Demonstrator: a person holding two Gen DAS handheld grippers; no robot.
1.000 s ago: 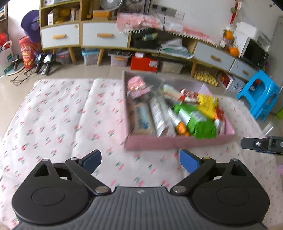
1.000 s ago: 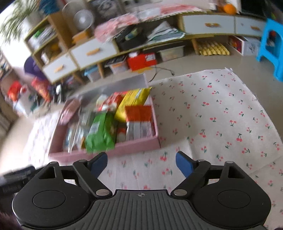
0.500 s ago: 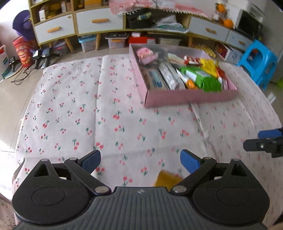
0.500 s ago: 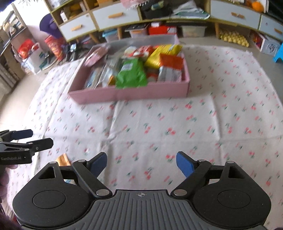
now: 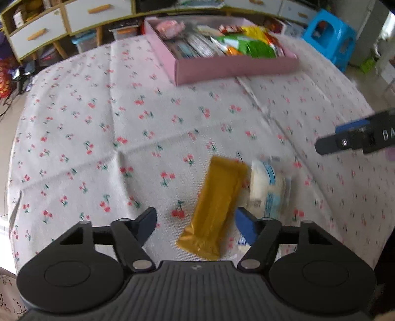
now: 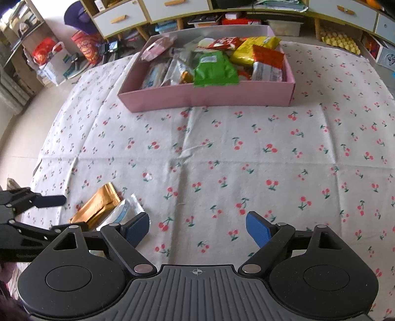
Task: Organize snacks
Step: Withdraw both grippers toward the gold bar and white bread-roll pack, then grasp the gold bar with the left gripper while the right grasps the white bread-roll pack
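A gold snack bar [image 5: 217, 206] lies on the cherry-print cloth [image 5: 98, 118], with a white and blue snack packet [image 5: 267, 190] touching its right side. My left gripper [image 5: 196, 226] is open just above the bar's near end. Both snacks also show in the right wrist view, the bar [image 6: 97, 206] and the packet [image 6: 122, 212]. My right gripper [image 6: 197, 227] is open and empty over bare cloth, right of the snacks. A pink box [image 6: 209, 96] holding several snack bags sits at the far side, also in the left wrist view [image 5: 234, 66].
The right gripper's finger [image 5: 355, 138] shows at the right edge of the left wrist view. Low cabinets with drawers [image 6: 158, 10] stand behind the cloth. A blue stool [image 5: 330, 37] stands at the far right. Floor clutter [image 6: 61, 56] lies far left.
Both grippers have pulled back from the pink box and tilted down. The gold bar and the white packet have come into view under my left gripper. Both grippers stay open.
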